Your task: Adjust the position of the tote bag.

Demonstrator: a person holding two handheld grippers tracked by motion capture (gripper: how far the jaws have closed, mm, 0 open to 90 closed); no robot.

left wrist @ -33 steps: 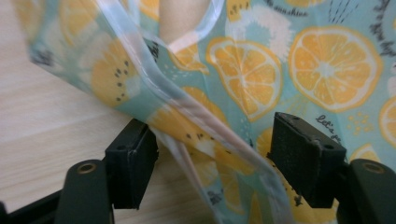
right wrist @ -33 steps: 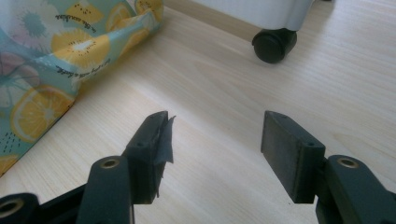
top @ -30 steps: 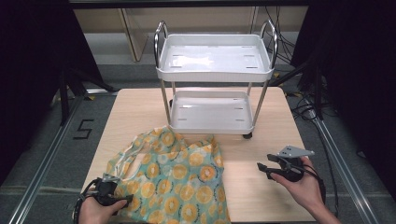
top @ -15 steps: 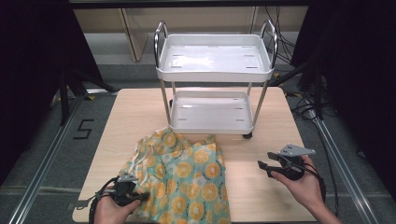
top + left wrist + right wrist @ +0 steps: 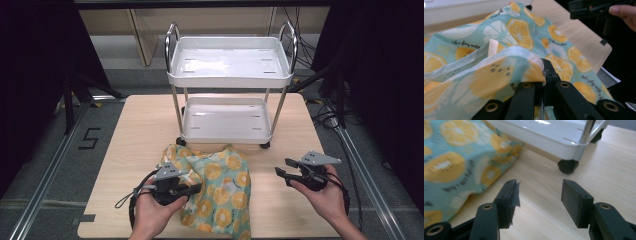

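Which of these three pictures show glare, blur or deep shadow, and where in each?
High view: glare on the top tray of the white cart; the room around the table is nearly black. Left gripper view: the cloth right at the jaws is soft and out of focus, sharper farther off. Right gripper view: the cloth is blurred, and highlights gleam on the cart's lower tray.

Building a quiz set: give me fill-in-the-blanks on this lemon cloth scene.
1. The left hand-held gripper is shut on the ____-print cloth.
2. The right hand-held gripper has its jaws ____ with nothing between them.
3. The white cart has ____ trays.

Missing words: lemon; open; two
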